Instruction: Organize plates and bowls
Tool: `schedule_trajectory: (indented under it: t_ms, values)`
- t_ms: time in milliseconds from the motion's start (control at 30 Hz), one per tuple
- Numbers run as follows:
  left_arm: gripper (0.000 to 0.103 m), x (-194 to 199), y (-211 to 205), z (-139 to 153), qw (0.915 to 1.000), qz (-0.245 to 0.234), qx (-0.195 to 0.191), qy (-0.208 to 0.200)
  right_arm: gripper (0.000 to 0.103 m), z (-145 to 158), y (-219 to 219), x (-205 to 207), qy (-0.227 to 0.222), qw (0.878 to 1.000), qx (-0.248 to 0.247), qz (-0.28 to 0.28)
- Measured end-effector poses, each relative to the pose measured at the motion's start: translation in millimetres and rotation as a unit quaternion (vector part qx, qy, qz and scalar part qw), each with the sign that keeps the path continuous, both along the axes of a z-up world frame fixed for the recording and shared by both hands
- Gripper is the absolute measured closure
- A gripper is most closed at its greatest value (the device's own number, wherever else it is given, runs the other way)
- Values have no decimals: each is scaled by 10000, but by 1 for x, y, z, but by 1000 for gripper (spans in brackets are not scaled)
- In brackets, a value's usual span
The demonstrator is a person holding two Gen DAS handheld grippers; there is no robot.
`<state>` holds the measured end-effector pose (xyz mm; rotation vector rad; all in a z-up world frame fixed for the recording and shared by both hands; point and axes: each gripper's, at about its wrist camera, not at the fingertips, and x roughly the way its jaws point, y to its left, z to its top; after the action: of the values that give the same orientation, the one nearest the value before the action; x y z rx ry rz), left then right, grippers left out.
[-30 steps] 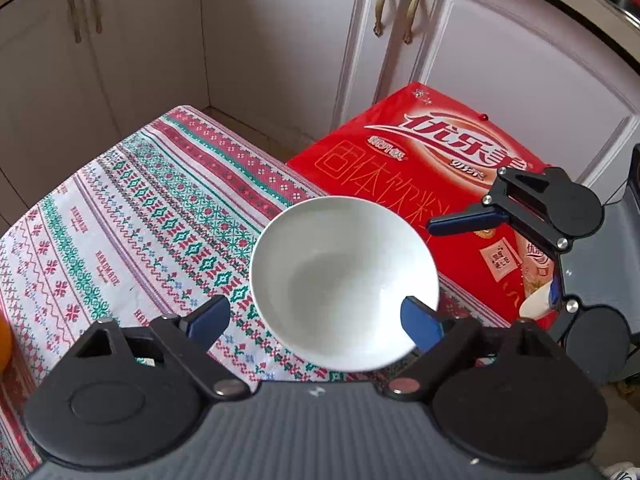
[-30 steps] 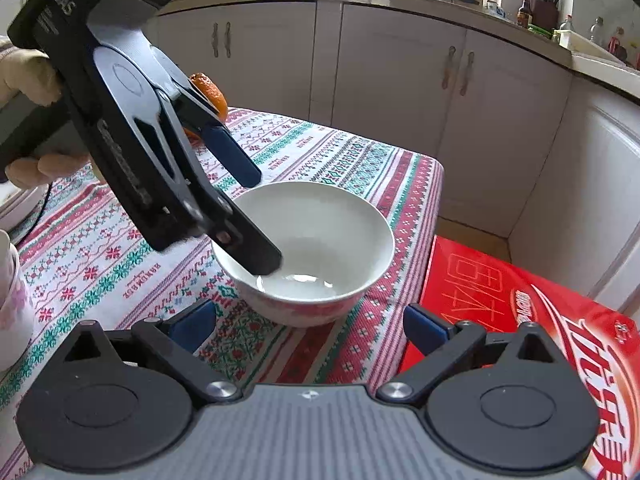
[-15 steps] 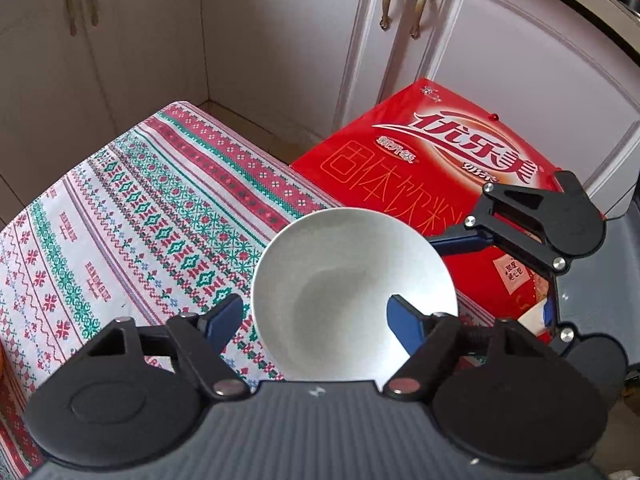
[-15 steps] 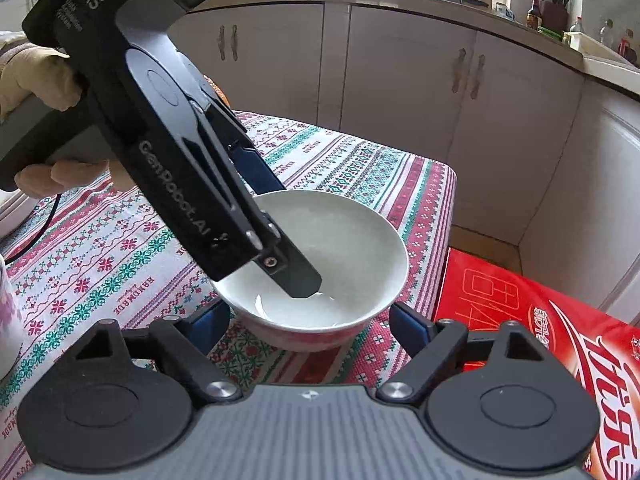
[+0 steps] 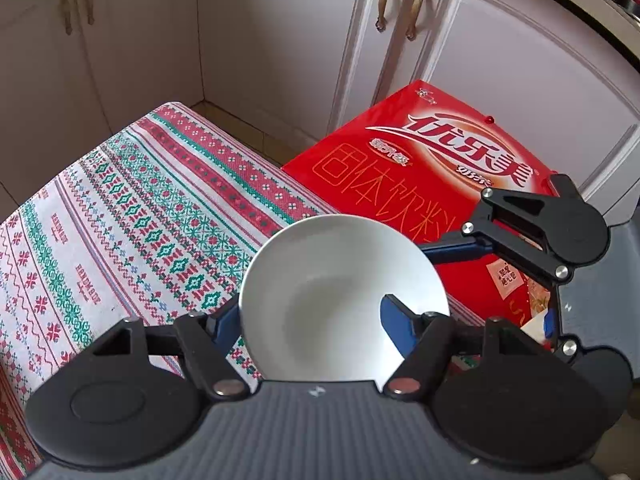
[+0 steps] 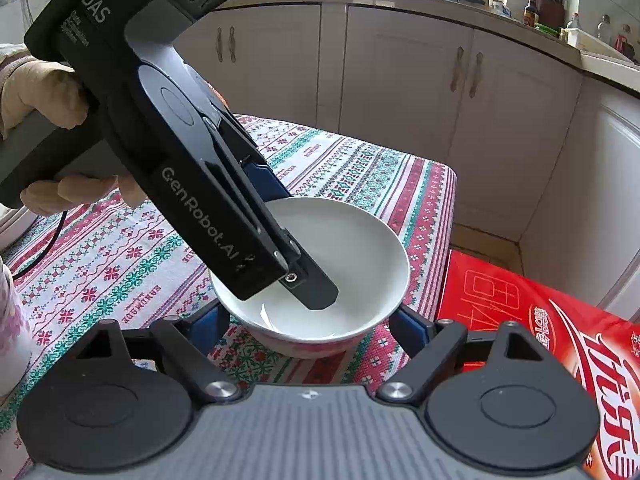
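Note:
A white bowl [image 5: 340, 296] with a red-patterned base [image 6: 320, 276] stands on the patterned tablecloth near the table's corner. My left gripper [image 5: 308, 320] straddles its near rim: one blue finger is inside the bowl, the other outside its left wall, with a gap still visible. In the right wrist view the left gripper [image 6: 304, 252] reaches down into the bowl from the upper left. My right gripper [image 6: 308, 324] is open, with its blue fingers on either side of the bowl's base, apart from it.
A red printed box [image 5: 432, 176] stands on the floor just past the table's edge. White cabinets [image 6: 400, 92] close off the far side. A pale cup [image 6: 12, 328] stands at the left. A hand [image 6: 60, 120] holds the left gripper.
Both grippers have moved in closer to the bowl. My left fingers have narrowed across its rim, and my right fingers now flank its base. The bowl has stayed in place.

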<state>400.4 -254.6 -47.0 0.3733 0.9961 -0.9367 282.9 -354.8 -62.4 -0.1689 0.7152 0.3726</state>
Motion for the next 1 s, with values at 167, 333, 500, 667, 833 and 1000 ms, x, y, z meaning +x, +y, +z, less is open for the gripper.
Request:
schedule_trajectory:
  t_ms: [167,333,500,667,833,1000]
  values:
    - [32,-8,6,6,10000,9,-27,-6,13,6,4,-6,82,9999,70,-16]
    - [32,-25,18,18,9999,49,-70,-94,13,17,12,-16,147,9998,110,15]
    - [32,-43,35,32,9996,160,-159,-165,13,32,24,-30,110,9998,153,109]
    - [32,-64,50,45,9991,235,-182,-293,13,45,39,-48,18,9998,47,201]
    - [32,-86,64,60,9983,299,-204,-466,13,58,50,-66,-99,9995,33,308]
    - [31,-103,78,74,9973,374,-240,-591,13,72,62,-83,-175,9991,48,396]
